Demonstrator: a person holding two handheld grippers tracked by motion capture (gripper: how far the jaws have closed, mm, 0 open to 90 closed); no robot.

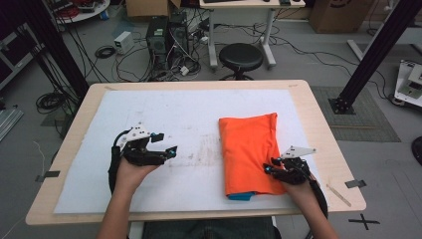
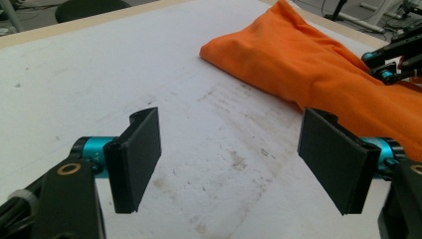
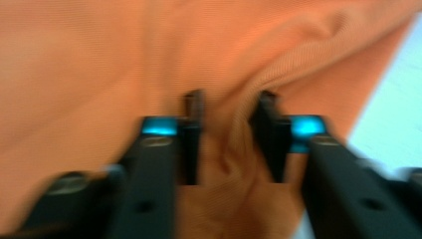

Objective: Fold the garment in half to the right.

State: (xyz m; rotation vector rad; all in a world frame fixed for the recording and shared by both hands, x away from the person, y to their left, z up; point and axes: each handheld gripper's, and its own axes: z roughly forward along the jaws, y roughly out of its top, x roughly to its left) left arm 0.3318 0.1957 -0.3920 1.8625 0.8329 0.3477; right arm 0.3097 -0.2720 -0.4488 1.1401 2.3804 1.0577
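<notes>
Pinching raised fold of orange cloth (image 3: 99, 74), right claw (image 3: 229, 139) nearly together; left claw (image 2: 229, 164) apart, over bare mat.

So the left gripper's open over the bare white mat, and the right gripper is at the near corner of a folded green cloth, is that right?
Not quite: the folded cloth is orange, not green, as the high view shows. The rest holds: the left gripper is open over the bare white mat, and the right gripper is at the cloth's near corner, with a ridge of fabric between its jaws.
</notes>
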